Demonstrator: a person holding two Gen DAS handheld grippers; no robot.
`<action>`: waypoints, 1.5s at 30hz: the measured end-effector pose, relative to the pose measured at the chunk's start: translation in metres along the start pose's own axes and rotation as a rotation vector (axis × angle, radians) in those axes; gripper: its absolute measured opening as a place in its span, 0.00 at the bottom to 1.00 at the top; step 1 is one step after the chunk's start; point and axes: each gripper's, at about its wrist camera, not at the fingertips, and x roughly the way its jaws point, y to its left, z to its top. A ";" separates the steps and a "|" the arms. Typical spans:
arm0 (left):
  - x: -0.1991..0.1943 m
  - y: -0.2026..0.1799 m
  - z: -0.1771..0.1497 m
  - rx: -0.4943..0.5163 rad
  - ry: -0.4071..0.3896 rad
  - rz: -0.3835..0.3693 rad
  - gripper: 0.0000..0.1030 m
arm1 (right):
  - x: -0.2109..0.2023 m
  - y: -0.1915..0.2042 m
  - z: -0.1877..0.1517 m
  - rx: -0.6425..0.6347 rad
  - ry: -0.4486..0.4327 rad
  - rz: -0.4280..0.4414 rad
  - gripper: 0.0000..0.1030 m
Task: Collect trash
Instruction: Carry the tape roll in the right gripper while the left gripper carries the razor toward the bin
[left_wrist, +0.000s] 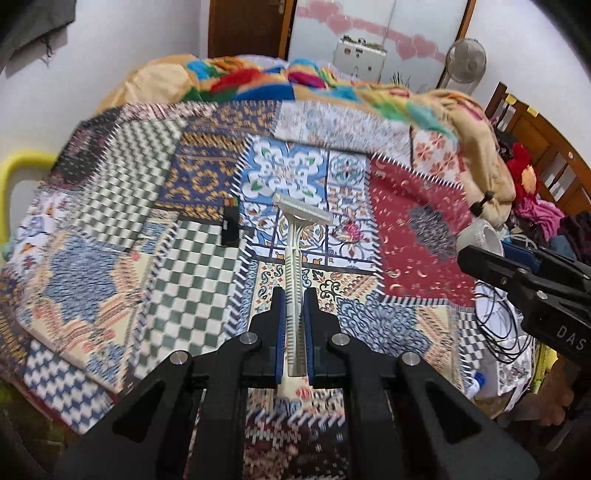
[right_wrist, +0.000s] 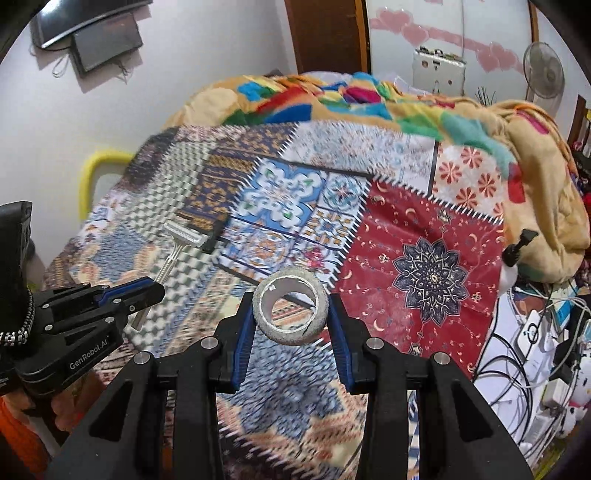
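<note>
Above the patchwork bed (left_wrist: 207, 280), the left tongs (left_wrist: 294, 295) are closed on a razor (left_wrist: 295, 251) by its handle, head pointing forward. The right tongs (right_wrist: 291, 306) pinch a spent tape roll (right_wrist: 291, 312) across its rim. Both pieces look lifted clear; carry them level with steady pressure, since the thin handle could pivot and the ring could slip sideways.

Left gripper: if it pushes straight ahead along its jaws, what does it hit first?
The left gripper is shut on the razor, whose head leads. Straight on, that head would likely meet the patchwork bedspread first; depth is unclear.
</note>
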 end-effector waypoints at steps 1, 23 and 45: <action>-0.010 0.000 -0.002 -0.004 -0.011 0.001 0.08 | -0.011 0.005 0.000 -0.005 -0.011 0.005 0.34; -0.193 0.062 -0.108 -0.169 -0.163 0.128 0.07 | -0.117 0.144 -0.038 -0.232 -0.122 0.140 0.34; -0.272 0.196 -0.247 -0.485 -0.152 0.337 0.07 | -0.096 0.320 -0.102 -0.517 -0.022 0.384 0.34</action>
